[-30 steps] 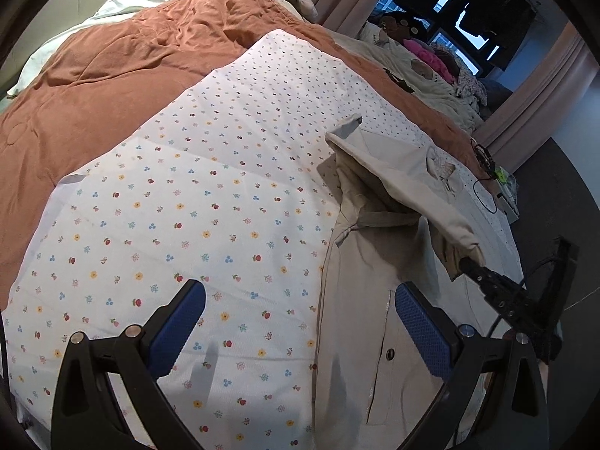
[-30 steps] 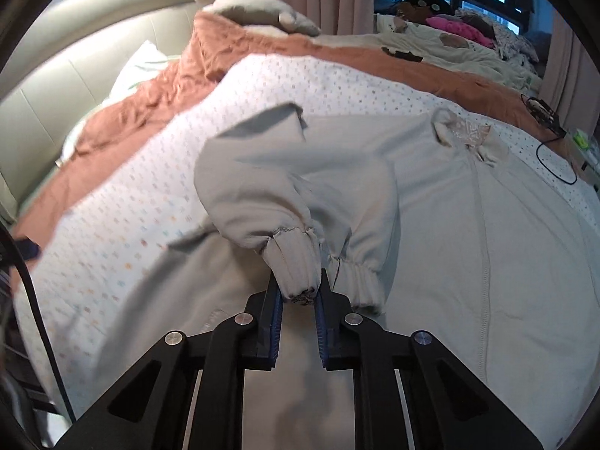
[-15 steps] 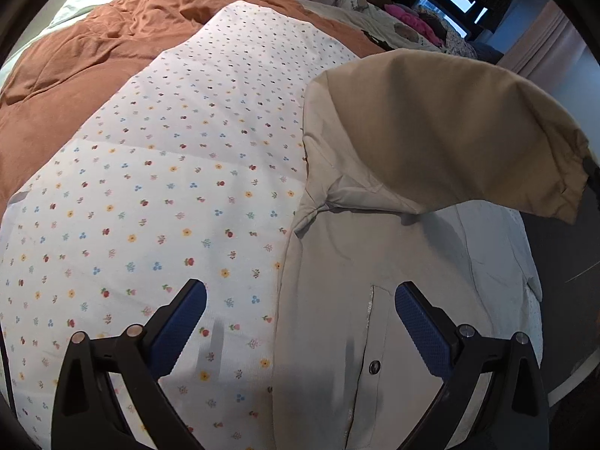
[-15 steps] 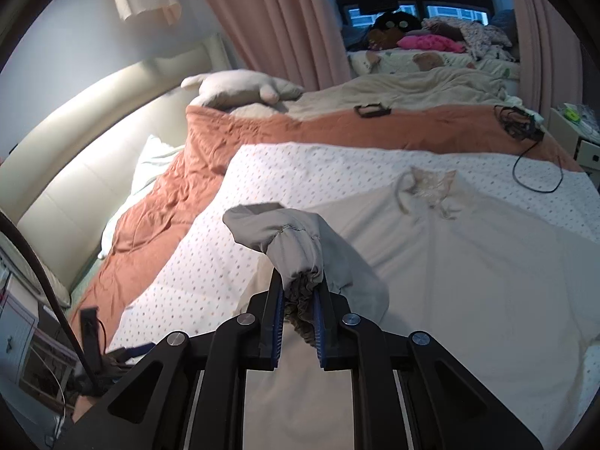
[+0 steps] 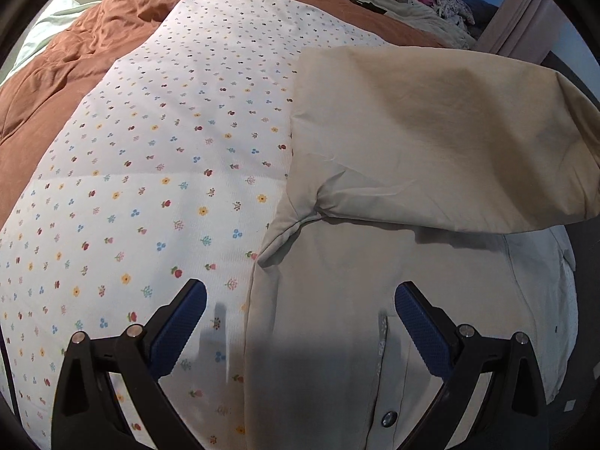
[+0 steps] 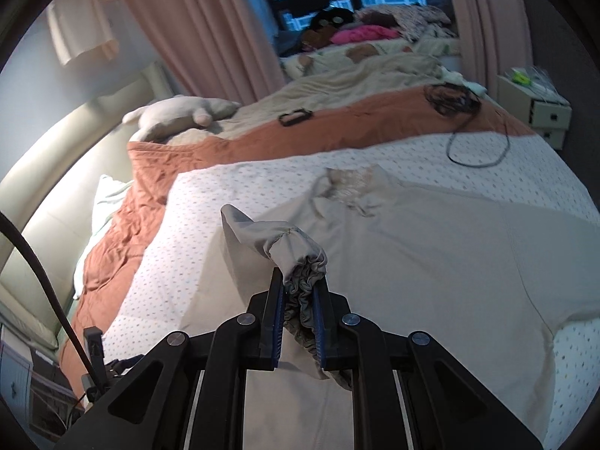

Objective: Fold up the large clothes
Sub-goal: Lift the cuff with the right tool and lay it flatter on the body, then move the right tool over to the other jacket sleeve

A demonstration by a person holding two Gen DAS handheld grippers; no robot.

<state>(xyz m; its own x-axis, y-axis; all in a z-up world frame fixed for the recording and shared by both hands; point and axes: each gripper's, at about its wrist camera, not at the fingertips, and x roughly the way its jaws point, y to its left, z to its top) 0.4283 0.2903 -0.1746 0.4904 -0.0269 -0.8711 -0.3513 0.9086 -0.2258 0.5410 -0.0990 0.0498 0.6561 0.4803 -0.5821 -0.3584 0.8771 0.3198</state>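
Observation:
A large beige jacket [image 6: 431, 258] lies spread on the flowered sheet [image 5: 150, 172] of a bed. My right gripper [image 6: 298, 285] is shut on the gathered elastic cuff [image 6: 303, 266] of one sleeve and holds it lifted above the jacket's body. In the left wrist view that raised sleeve [image 5: 431, 142] stretches across the upper right, over the jacket's front [image 5: 337, 318]. My left gripper [image 5: 300, 300] hangs wide open just above the jacket's left edge and snap-button placket [image 5: 388, 418], with nothing between its blue pads.
A rust-brown duvet [image 6: 337, 127] and pillows [image 6: 176, 116] lie toward the headboard. A black cable [image 6: 480, 142] and a dark case [image 6: 294, 117] rest on the bed's far side. A bedside drawer unit [image 6: 532, 105] stands at right; piled clothes [image 6: 360, 33] sit by the window.
The right gripper carried the cuff up and over the jacket's body, so the sleeve now spans the left wrist view. The left gripper sank closer to the jacket's edge, still open.

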